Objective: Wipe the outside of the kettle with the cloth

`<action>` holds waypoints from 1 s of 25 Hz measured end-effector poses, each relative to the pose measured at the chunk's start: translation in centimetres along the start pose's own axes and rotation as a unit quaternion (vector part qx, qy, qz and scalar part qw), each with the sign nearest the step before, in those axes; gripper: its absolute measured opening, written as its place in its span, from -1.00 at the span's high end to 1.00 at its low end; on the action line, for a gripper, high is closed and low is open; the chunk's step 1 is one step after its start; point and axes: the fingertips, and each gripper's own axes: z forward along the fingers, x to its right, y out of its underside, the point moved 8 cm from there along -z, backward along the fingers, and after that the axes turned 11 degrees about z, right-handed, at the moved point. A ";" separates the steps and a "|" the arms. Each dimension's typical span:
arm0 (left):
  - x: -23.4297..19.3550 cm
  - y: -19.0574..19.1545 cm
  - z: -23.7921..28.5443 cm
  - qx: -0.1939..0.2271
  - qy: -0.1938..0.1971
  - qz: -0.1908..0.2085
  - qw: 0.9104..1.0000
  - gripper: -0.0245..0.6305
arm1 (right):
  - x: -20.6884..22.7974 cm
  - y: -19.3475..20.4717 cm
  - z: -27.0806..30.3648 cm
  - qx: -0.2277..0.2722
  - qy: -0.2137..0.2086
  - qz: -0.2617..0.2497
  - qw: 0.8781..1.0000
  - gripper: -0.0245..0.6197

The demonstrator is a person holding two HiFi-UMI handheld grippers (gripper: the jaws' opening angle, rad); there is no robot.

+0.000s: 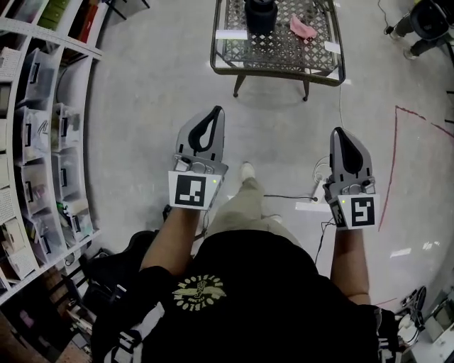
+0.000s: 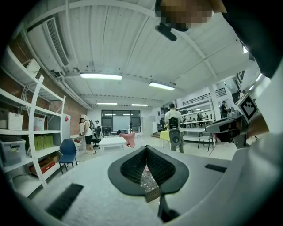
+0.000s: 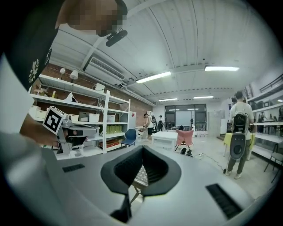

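Clenched shut and empty, the left gripper [image 1: 215,112] points ahead at the person's eleven o'clock and the right gripper [image 1: 338,132] at one; farther off at twelve, the mesh table [image 1: 277,73] holds the black kettle [image 1: 260,14], with the pink cloth [image 1: 303,28] near its three o'clock

The table [image 1: 280,51] is dark metal lattice, the cloth [image 1: 303,28] soft fabric, the floor [image 1: 156,92] smooth, glossy.
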 end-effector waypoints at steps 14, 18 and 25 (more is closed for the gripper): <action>-4.8 0.3 6.8 0.016 0.039 -0.003 0.999 0.91 | -0.4 -4.4 6.5 0.002 0.027 -0.048 0.998 0.90; -4.5 0.1 7.3 0.015 0.035 -0.007 0.999 0.91 | 0.5 -4.5 6.4 0.005 0.024 -0.046 0.999 0.90; -4.5 0.1 9.2 0.017 0.024 -0.012 0.999 0.91 | 2.6 -4.0 7.4 0.021 0.023 -0.032 0.999 0.90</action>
